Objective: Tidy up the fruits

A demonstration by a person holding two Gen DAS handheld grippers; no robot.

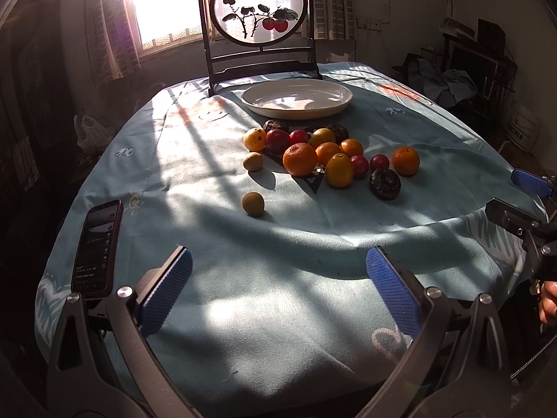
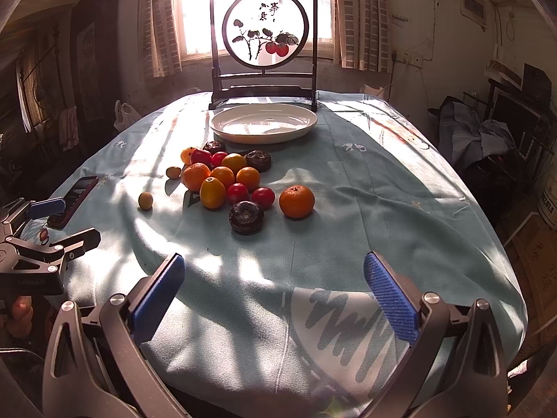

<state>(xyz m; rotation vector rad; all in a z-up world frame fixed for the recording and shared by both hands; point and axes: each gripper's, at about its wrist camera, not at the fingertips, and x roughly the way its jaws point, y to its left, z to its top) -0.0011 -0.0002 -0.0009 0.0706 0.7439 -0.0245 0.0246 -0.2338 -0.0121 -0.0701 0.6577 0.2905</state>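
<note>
Sunlit blue tablecloth [image 1: 216, 250] fills both views. Fruits cluster mid-frame: a large orange [image 1: 299, 159], a lone orange [image 2: 296, 201] right of the pile, and dark round fruit [image 2: 246, 217]. Behind them, upper centre, sits a white dish [image 1: 297, 98]. Left gripper [image 1: 278, 291] and right gripper [image 2: 273, 296] are both spread wide, holding nothing, at lower frame.

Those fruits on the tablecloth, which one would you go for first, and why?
Probably the right tool, open and empty, should reach forward to the lone orange. It sits apart from the pile on that tool's side, with bare cloth around it, so it looks easy to grasp without bumping others. The white plate behind the pile is empty.
</note>
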